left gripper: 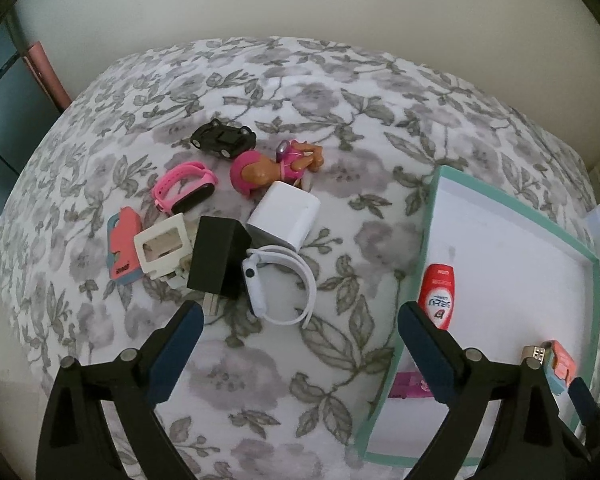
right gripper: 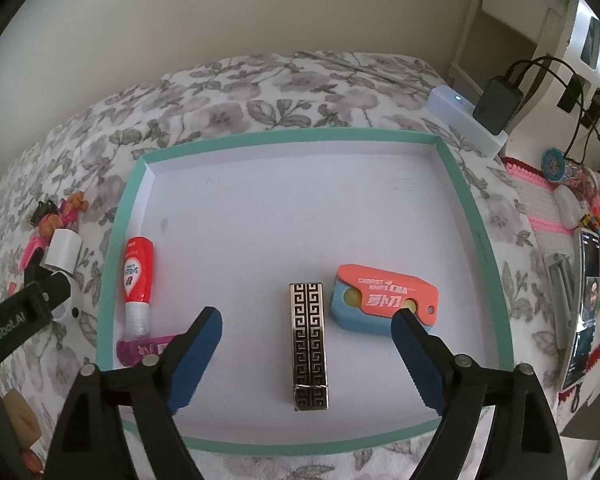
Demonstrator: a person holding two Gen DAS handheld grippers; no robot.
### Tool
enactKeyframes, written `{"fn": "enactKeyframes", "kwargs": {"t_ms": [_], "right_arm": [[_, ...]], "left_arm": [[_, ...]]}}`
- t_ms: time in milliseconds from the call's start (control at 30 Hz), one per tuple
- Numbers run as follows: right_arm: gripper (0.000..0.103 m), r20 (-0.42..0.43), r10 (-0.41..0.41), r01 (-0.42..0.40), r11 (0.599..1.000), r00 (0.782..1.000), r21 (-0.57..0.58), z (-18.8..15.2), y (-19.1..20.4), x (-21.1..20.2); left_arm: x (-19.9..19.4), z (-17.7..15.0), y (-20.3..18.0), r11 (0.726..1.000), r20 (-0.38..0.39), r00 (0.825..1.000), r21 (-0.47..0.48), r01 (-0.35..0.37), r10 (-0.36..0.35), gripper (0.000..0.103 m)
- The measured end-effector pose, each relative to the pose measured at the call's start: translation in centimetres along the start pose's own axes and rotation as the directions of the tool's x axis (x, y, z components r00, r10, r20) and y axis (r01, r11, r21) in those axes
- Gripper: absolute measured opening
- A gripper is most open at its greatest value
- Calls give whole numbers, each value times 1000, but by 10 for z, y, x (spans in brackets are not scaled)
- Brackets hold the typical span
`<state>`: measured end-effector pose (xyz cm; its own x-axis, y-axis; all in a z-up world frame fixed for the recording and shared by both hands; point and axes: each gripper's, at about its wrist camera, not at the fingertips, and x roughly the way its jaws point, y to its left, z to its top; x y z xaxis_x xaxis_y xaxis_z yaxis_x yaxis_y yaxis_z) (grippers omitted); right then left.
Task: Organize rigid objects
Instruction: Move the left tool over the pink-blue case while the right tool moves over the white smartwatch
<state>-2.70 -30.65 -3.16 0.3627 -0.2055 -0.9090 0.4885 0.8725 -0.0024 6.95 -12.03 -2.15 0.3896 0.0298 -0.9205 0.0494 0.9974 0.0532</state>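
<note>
Right gripper (right gripper: 306, 322) hangs over the white tray w/ the teal rim (right gripper: 300, 136), jaws spread wide, nothing pinched. A patterned black-and-silver case (right gripper: 309, 344) lies flat on the tray floor betw. the blue pads, touching neither. Just right of it, inside the tray, sits an orange-and-blue toy knife (right gripper: 384, 300); the right pad's tip overlaps its near edge in the view, contact can't be told. By the tray's left wall lies a red-and-white tube (right gripper: 137, 276), cap toward the camera, and a magenta tube (right gripper: 148, 350) lies at the near left corner, partly hidden by the left pad.

Left gripper (left gripper: 300, 324) is over the flowered bedspread (left gripper: 260, 360), left of the tray, jaws also spread wide and empty. Ahead of it is the unsorted pile: white smartwatch (left gripper: 278, 288) nearest, touching a black charger (left gripper: 216, 258) and a white charger block (left gripper: 284, 216). Further back: cream frame-shaped piece (left gripper: 162, 246), another orange-and-blue toy knife (left gripper: 125, 244), pink watch band (left gripper: 184, 190), toy dog in pink (left gripper: 276, 166), black toy car (left gripper: 224, 138). All of these lie on the bedspread, outside the tray.
</note>
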Motion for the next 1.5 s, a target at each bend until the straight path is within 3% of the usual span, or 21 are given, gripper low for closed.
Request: {"fn": "enactKeyframes", "kwargs": {"t_ms": [100, 433, 633, 933, 1133, 1300, 1500], "right_arm": [[102, 2, -2, 2, 1000, 1000, -4, 0, 1, 0], [103, 21, 17, -17, 1000, 1000, 5, 2, 4, -1], [103, 95, 63, -65, 998, 993, 11, 9, 14, -20], [103, 178, 189, -176, 980, 966, -89, 25, 69, -51], [103, 147, 248, -222, 960, 958, -172, 26, 117, -50], [103, 64, 312, -284, 920, 948, -269, 15, 167, -34], [103, 5, 311, -294, 904, 950, -309, 9, 196, -14]], "left_arm": [[0, 1, 2, 1000, -2, 1000, -8, 2, -2, 98], [-2, 15, 25, 997, -10, 1000, -73, 3, -4, 98], [-18, 32, 55, 995, 32, 999, -101, 4, -1, 98], [-25, 45, 120, 988, 74, 995, -146, -51, 62, 98], [12, 36, 167, 966, -27, 997, -247, -77, 73, 98], [28, 29, 190, 944, -57, 997, -325, -61, 45, 98], [42, 31, 195, 945, -72, 997, -322, -56, 34, 98]]}}
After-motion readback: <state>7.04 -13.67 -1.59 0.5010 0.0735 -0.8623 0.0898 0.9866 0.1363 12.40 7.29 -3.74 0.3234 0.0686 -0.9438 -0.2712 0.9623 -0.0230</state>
